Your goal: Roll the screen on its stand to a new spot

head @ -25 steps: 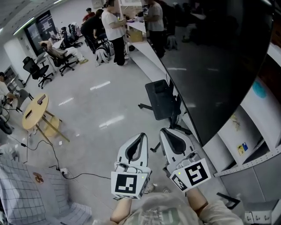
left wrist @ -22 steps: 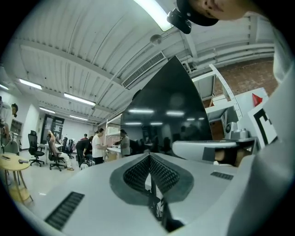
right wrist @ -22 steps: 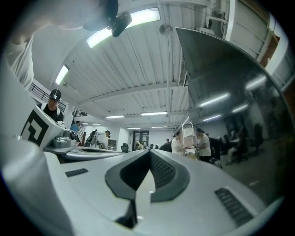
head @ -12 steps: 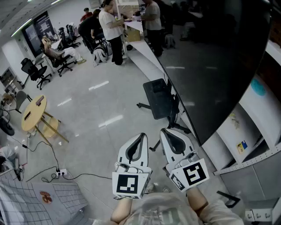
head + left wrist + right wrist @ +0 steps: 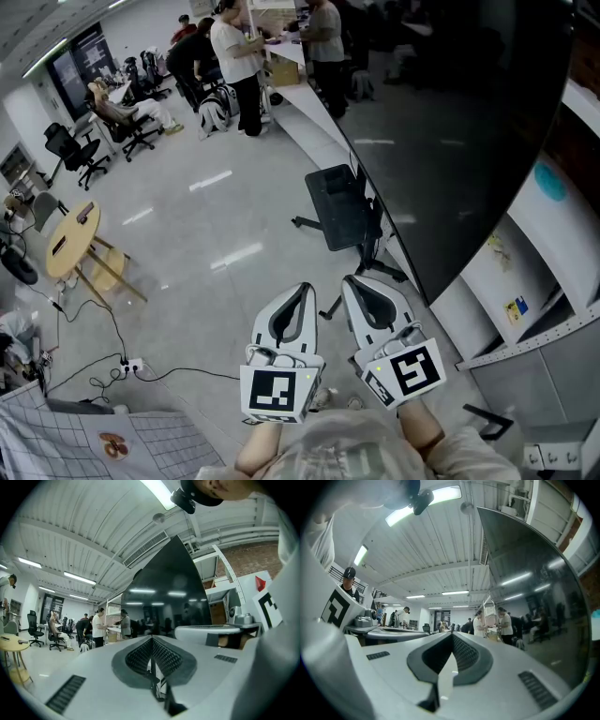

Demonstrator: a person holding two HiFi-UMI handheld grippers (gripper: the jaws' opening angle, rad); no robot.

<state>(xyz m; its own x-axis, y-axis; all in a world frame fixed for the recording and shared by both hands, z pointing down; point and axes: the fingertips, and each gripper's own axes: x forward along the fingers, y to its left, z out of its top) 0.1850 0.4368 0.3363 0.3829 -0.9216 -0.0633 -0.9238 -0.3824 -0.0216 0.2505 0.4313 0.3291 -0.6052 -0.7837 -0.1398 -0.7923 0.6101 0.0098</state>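
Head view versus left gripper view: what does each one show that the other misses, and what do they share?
Only the head view shows the stand's dark shelf and its legs on the floor, plus the power strip with its cable. Only the left gripper view shows the ceiling light strips, the long air vent and the brick wall. Both show the big dark screen, the people standing at the counter, and the left hand-held gripper, its jaws shut on nothing.
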